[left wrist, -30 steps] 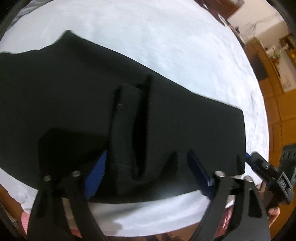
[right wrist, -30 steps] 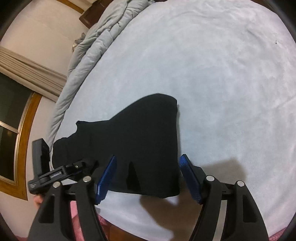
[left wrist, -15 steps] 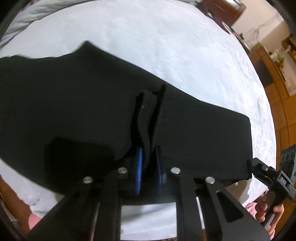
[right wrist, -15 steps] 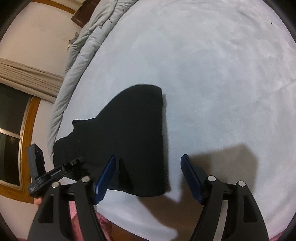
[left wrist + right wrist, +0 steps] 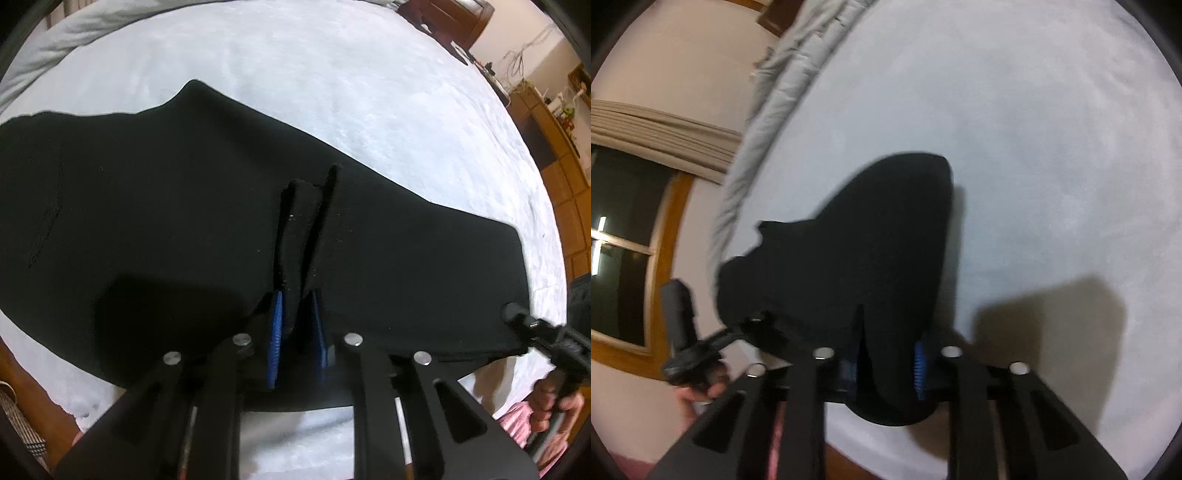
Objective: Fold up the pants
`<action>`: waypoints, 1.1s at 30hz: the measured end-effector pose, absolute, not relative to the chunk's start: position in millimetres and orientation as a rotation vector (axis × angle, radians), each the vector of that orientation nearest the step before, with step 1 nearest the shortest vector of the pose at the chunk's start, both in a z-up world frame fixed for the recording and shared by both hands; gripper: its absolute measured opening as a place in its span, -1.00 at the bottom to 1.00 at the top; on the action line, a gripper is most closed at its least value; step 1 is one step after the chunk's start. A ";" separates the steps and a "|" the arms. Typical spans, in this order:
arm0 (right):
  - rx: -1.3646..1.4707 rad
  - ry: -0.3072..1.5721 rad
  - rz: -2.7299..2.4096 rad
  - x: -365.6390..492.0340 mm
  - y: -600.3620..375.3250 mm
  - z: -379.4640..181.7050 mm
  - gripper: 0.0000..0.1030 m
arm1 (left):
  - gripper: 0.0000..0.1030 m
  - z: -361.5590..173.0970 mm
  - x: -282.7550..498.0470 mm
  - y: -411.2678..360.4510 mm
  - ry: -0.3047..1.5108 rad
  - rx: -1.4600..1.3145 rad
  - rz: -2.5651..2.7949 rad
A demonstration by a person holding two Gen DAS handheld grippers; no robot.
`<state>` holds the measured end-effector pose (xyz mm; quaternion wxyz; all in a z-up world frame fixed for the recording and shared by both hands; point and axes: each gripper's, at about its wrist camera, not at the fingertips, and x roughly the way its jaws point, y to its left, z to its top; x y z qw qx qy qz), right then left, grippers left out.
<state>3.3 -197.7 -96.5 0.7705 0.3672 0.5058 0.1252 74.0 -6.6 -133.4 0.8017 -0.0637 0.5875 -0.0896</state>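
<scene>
Black pants [image 5: 184, 203] lie spread flat across a white bed. My left gripper [image 5: 297, 332] points steeply down at their near edge. A raised ridge of the black cloth sits pinched between its blue pads [image 5: 275, 332], and the jaws are opening slightly. In the right wrist view the same pants [image 5: 868, 258] stretch away from my right gripper [image 5: 886, 369]. Its jaws are closing on a bunched end of the cloth, with the blue pads [image 5: 919, 369] pressing it. Each gripper shows at the edge of the other's view: the right gripper [image 5: 543, 332] and the left gripper [image 5: 687, 343].
The white bed sheet [image 5: 1034, 147] spreads wide beyond the pants. A grey duvet [image 5: 783, 81] is bunched along the far edge, with a wall and a wood-framed window [image 5: 620, 258] behind it. Wooden furniture [image 5: 554, 122] stands past the bed. A hand [image 5: 557, 406] holds the right gripper's handle.
Both grippers went from wide open to closed on the cloth, the left first and the right in the last half second. The right gripper sank closer to the pants' end.
</scene>
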 end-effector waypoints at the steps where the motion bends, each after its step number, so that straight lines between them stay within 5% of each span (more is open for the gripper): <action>1: 0.784 1.094 0.257 1.3 -198.2 -90.8 -0.61 | -0.64 -134.6 74.7 -7.9 1.262 -0.124 -0.196; 7: 0.679 1.211 0.136 5.1 -193.1 -113.1 -0.36 | -0.51 -138.4 79.8 -2.1 1.273 -0.137 -0.196; 12: 0.492 1.183 0.002 -5.5 -194.1 -74.4 -0.14 | 0.07 -123.2 78.7 11.2 1.254 -0.115 -0.197; 14: 0.454 1.143 -0.036 -12.8 -194.7 -54.8 -0.14 | 0.15 -114.4 75.6 19.4 1.223 -0.107 -0.184; 33: 0.310 1.239 0.247 45.1 -50.2 -68.4 -0.17 | 0.34 -103.5 35.9 243.4 1.208 -0.271 0.193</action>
